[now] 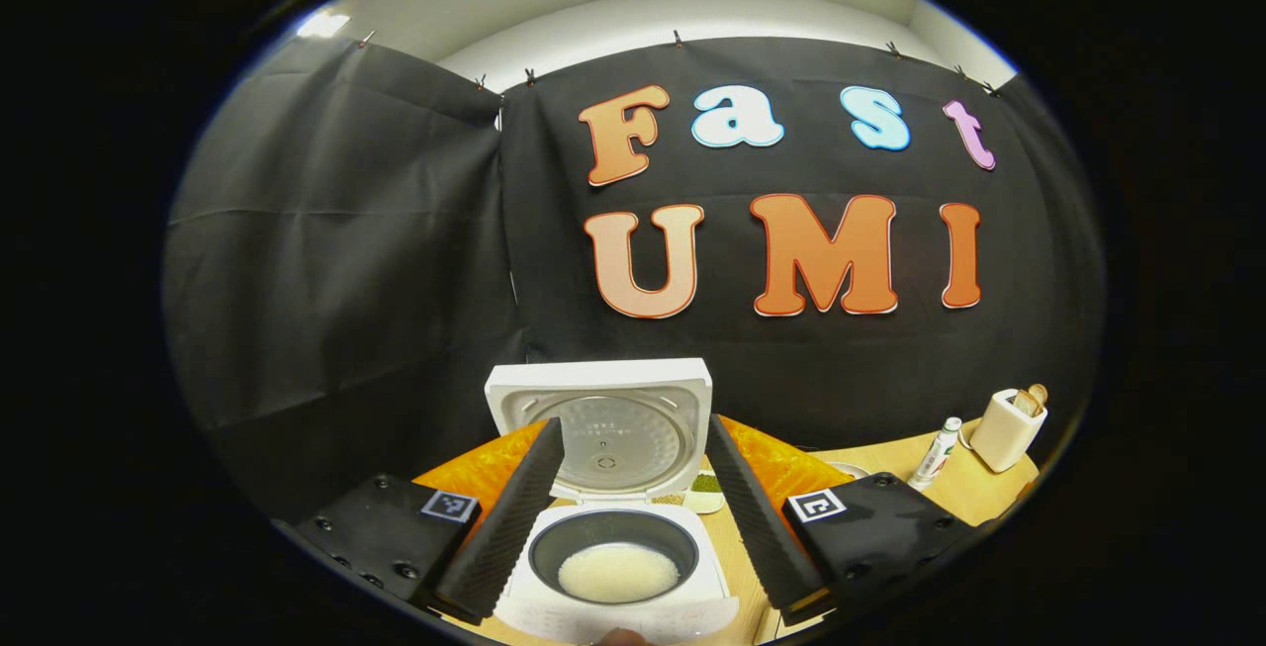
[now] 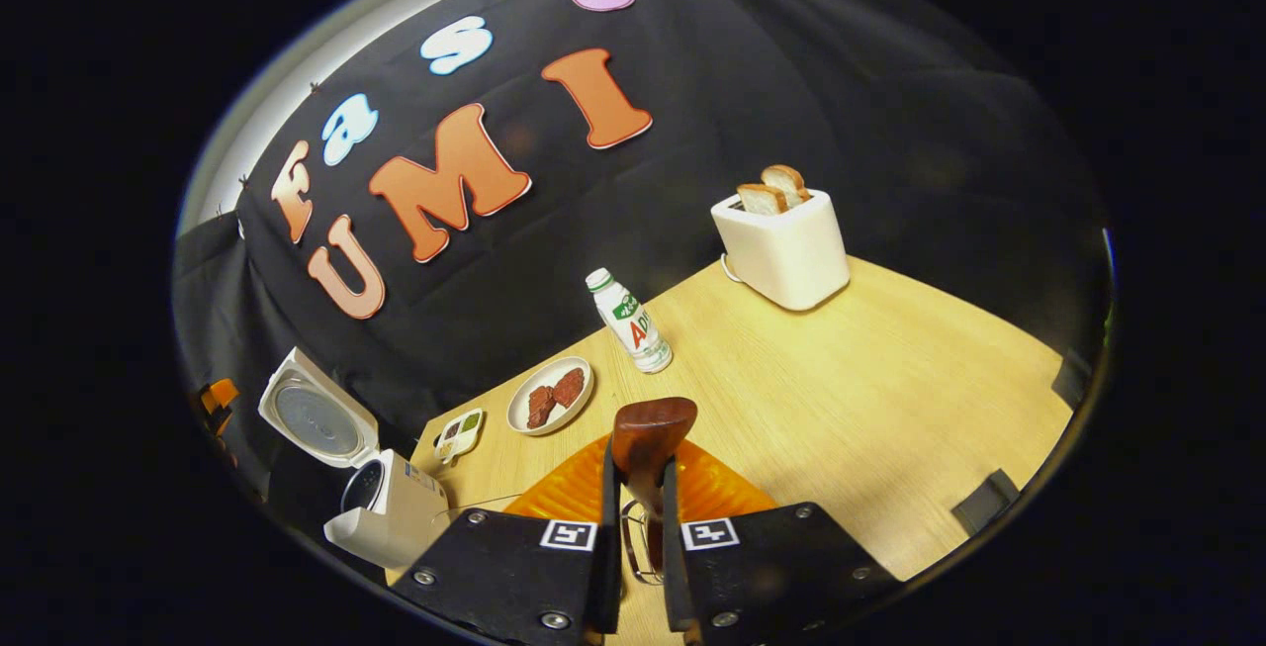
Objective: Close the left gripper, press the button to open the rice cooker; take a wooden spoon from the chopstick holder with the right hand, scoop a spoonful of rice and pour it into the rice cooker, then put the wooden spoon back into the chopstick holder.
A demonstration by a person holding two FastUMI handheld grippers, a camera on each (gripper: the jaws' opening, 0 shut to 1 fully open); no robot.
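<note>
Between the jaws of the right gripper in the right gripper view sat the wooden spoon, pinched by both fingers along its handle. Its long axis ran forward along the fingers, with the dark brown bowl end pointing up and away from the camera, past the fingertips. Under the handle, low between the fingers, was a wire-framed holder whose detail I could not make out. Just beyond the spoon lay an orange mat on the wooden surface. Farther out stood a plate with two reddish pieces, a small divided dish beside it, and an upright bottle. At the far side stood a white toaster with two slices of bread in its slots. Off to the left stood the rice cooker, its lid raised.

Below the left gripper in the left gripper view, the jaws were spread wide and held nothing. The rice cooker sat directly between and beneath the two fingers, lid tilted back and upright, the dark inner pot open to view with a pale layer of rice in its bottom. Orange mat showed behind the cooker on both sides, and the bottle and toaster stood well apart to the right.
</note>
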